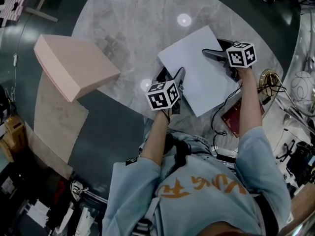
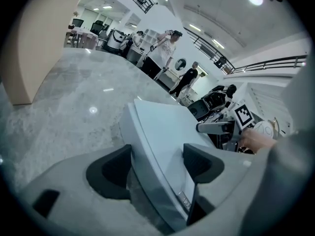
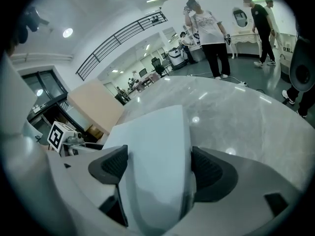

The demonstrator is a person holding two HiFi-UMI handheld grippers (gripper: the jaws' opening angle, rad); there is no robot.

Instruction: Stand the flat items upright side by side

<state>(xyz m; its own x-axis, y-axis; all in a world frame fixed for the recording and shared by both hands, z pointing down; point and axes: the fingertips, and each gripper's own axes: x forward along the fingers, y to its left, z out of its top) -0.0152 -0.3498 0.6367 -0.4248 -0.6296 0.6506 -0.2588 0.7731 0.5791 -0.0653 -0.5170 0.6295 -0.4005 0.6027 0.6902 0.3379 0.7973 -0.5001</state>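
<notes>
A flat white box (image 1: 199,73) lies on the round marble table (image 1: 133,28), close to its near edge. My left gripper (image 1: 171,76) straddles the box's near-left edge. In the left gripper view the box (image 2: 162,132) crosses slantwise between the open jaws, one pad (image 2: 115,173) beside its side wall and the other over its top. My right gripper (image 1: 219,58) is at the box's far-right edge. In the right gripper view the box (image 3: 155,151) fills the span between the wide-set pads (image 3: 209,173). A pink flat box (image 1: 74,65) lies at the table's left edge.
A dark red booklet (image 1: 234,119) and cables lie off the table's near-right edge. Brown cardboard (image 1: 56,117) lies on the floor to the left. Several people (image 3: 211,33) stand in the room beyond the table. Bare marble stretches behind the white box.
</notes>
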